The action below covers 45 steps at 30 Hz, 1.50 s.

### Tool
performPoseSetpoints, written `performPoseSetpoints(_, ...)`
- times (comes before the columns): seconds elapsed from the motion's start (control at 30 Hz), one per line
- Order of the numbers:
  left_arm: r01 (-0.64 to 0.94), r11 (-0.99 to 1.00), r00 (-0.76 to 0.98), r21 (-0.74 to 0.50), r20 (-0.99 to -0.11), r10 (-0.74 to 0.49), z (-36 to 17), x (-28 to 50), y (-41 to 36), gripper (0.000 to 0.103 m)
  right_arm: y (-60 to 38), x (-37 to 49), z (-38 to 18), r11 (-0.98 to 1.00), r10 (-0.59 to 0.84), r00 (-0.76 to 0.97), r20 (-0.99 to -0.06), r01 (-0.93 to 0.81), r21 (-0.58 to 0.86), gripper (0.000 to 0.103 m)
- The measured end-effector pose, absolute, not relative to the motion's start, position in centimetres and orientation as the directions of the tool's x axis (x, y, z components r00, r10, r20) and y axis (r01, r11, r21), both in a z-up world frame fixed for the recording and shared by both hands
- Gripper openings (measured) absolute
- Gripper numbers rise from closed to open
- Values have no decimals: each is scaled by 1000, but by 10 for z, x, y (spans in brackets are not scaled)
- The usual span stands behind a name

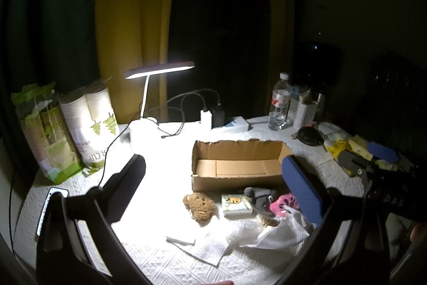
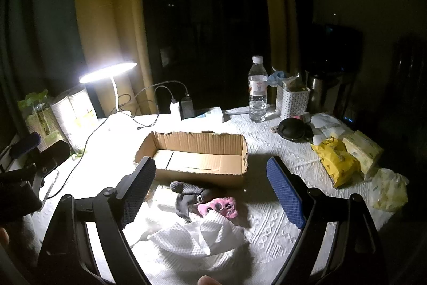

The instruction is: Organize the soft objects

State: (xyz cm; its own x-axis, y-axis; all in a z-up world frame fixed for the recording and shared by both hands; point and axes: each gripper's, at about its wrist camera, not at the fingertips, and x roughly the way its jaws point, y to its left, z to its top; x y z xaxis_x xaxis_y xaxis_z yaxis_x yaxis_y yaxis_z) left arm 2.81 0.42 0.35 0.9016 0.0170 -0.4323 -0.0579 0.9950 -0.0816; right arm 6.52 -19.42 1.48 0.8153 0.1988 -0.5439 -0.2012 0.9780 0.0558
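Cardboard box [image 1: 237, 164], open-topped and holding nothing visible, sits ahead of both grippers on the white textured table cover [image 2: 267, 218]; its long axis runs crosswise to the fingers in each view.

Left gripper [image 1: 216, 178]: fingers spread wide, nothing between them; black pad to the left, blue pad to the right. Right gripper [image 2: 210, 186]: likewise spread wide and holding nothing.

Soft items, in a row just on the near side of the box:
- Brown plush toy [image 1: 198, 206], lumpy, between the left gripper's fingers and a little toward the black one; long axis tilted slightly, upper end pointing toward the box.
- Small yellow-and-green packet [image 1: 236, 205], flat, just right of the brown plush.
- Grey knitted item [image 2: 189, 195], directly ahead of the right gripper between its fingers; long axis runs diagonally from far left to near right, rounded end pointing toward the black finger.
- Pink plush toy [image 2: 221, 206], touching the grey item's near right end, face upward.
- Crumpled white paper towel [image 2: 197, 234], nearest the right gripper, just below the pink plush and overlapping its lower edge.

Beyond the box: lit desk lamp [image 2: 106, 72] to the far left, water bottle [image 2: 257, 90] to the far right. Yellow bag [image 2: 335, 159] lies well right of the blue finger.
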Motion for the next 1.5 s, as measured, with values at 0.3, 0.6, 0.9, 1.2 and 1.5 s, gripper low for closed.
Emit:
performPoseSetpoints(0.3, -61, 995, 898, -84, -440, 18, 6, 35, 8, 103, -190, 68, 16, 978, 198, 812, -548, -199, 58, 88)
performPoseSetpoints(0.6, -62, 994, 899, -86, -439, 18, 6, 34, 7, 103, -189, 67, 16, 978, 200, 811, -550, -201, 59, 88)
performPoseSetpoints(0.9, -61, 994, 900, -89, -436, 17, 6, 33, 7, 103, -188, 59, 14, 979, 195, 813, -549, -199, 52, 88)
performPoseSetpoints(1.2, -53, 994, 902, -97, -432, 6, 5, 26, 8, 103, -191, 55, 17, 980, 189, 819, -542, -195, 47, 88)
performPoseSetpoints(1.5, -51, 993, 902, -104, -433, 1, 7, 25, 9, 103, -191, 54, 19, 980, 186, 820, -542, -193, 44, 88)
